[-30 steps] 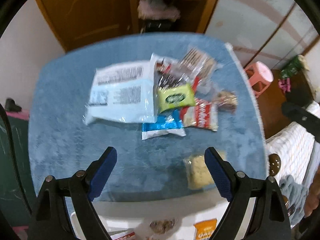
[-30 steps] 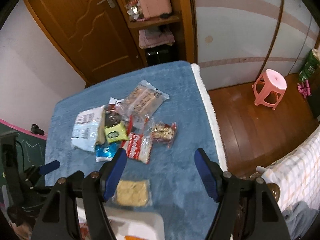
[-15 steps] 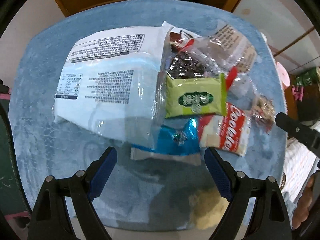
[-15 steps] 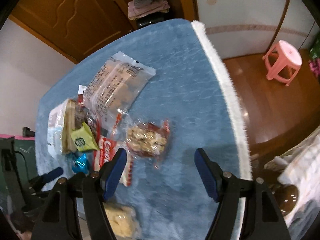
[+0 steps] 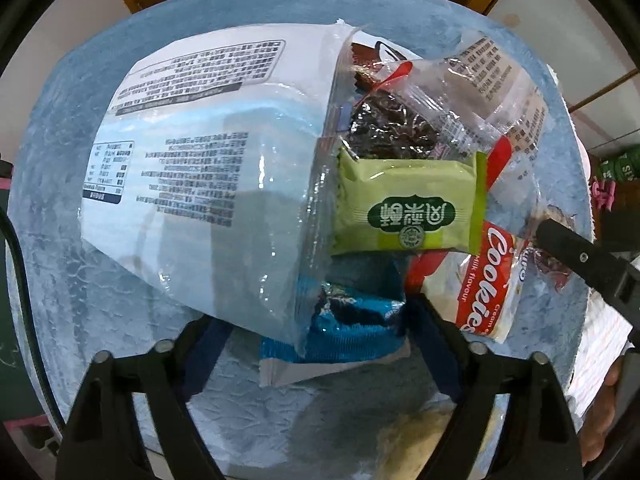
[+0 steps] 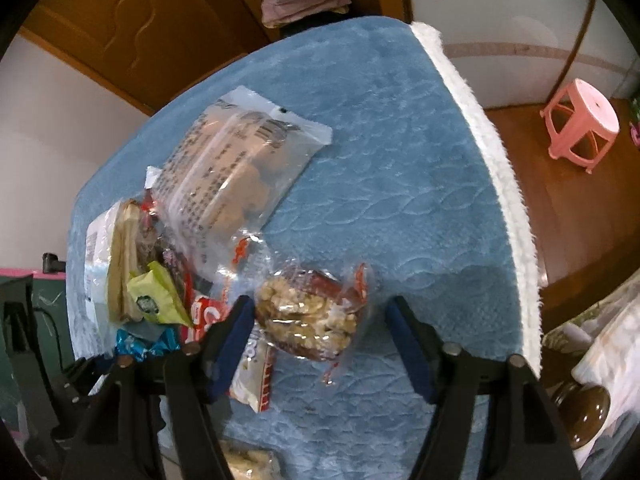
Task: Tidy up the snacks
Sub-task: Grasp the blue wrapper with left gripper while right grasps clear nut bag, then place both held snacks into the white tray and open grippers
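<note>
A pile of snack packets lies on a blue blanket [image 5: 72, 272]. My left gripper [image 5: 320, 344] is open, its fingers on either side of a shiny blue packet [image 5: 352, 332] that lies partly under a big pale blue bag [image 5: 200, 184]. A green packet [image 5: 408, 208] and a red-and-white Cookies pack [image 5: 480, 280] lie beside it. My right gripper [image 6: 320, 340] is open around a clear packet of nut snack [image 6: 312, 320]. The right gripper also shows in the left wrist view [image 5: 580, 260], its fingertips hidden.
A large clear bag of biscuits [image 6: 240, 164] lies at the far side of the pile. A pale yellow snack [image 5: 416, 440] lies near the front edge. The blanket's white edge [image 6: 500, 168] drops to a wooden floor with a pink stool [image 6: 580, 124].
Both grippers have moved forward and down onto the pile. The left one now straddles the blue packet, the right one straddles the nut packet. Both stay open.
</note>
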`<action>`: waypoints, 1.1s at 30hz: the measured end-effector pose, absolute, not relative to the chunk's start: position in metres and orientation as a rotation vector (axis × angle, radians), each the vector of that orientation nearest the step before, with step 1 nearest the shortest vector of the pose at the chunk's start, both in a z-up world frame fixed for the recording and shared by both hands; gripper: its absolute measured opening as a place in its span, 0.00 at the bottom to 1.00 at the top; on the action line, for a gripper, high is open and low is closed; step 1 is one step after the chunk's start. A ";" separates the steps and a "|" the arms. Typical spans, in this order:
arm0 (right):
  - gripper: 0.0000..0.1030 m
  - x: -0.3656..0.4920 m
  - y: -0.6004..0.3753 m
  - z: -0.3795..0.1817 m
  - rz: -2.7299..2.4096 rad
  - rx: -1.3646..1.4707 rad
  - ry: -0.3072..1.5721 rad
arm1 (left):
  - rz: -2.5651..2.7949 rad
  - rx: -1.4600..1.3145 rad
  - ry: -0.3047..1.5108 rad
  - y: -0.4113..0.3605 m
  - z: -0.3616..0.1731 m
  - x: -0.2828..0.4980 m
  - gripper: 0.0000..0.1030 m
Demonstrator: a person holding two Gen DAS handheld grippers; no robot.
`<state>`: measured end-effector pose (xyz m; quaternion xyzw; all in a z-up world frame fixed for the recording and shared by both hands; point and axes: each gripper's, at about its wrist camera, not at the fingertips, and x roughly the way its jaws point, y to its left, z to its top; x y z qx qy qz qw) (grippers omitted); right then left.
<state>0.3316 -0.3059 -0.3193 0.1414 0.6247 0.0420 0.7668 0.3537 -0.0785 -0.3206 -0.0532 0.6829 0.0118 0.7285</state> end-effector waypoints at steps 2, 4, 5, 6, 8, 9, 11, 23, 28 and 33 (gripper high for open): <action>0.50 0.329 -0.304 -0.318 0.117 0.329 1.369 | 0.012 -0.112 1.508 -0.088 -0.318 0.357 0.58; 0.50 0.326 -0.302 -0.317 0.111 0.315 1.366 | 0.003 -0.091 1.514 -0.095 -0.314 0.356 0.51; 0.50 0.323 -0.302 -0.316 0.109 0.307 1.366 | 0.001 -0.086 1.518 -0.096 -0.311 0.354 0.48; 0.50 0.322 -0.301 -0.315 0.108 0.304 1.369 | -0.002 -0.083 1.519 -0.099 -0.310 0.353 0.45; 0.50 0.318 -0.300 -0.313 0.106 0.294 1.372 | -0.016 -0.090 1.526 -0.102 -0.308 0.348 0.42; 0.50 0.314 -0.298 -0.311 0.107 0.282 1.371 | -0.022 -0.099 1.527 -0.102 -0.305 0.343 0.42; 0.50 0.307 -0.294 -0.304 0.113 0.259 1.363 | -0.028 -0.112 1.515 -0.103 -0.298 0.335 0.42; 0.50 0.256 -0.281 -0.223 0.133 0.270 1.222 | -0.119 -0.068 1.296 -0.105 -0.179 0.284 0.41; 0.50 0.218 -0.268 -0.169 0.122 0.270 1.117 | -0.148 -0.037 1.170 -0.079 -0.115 0.247 0.41; 0.50 0.179 -0.254 -0.123 0.115 0.241 1.025 | -0.160 -0.011 1.079 -0.057 -0.060 0.199 0.41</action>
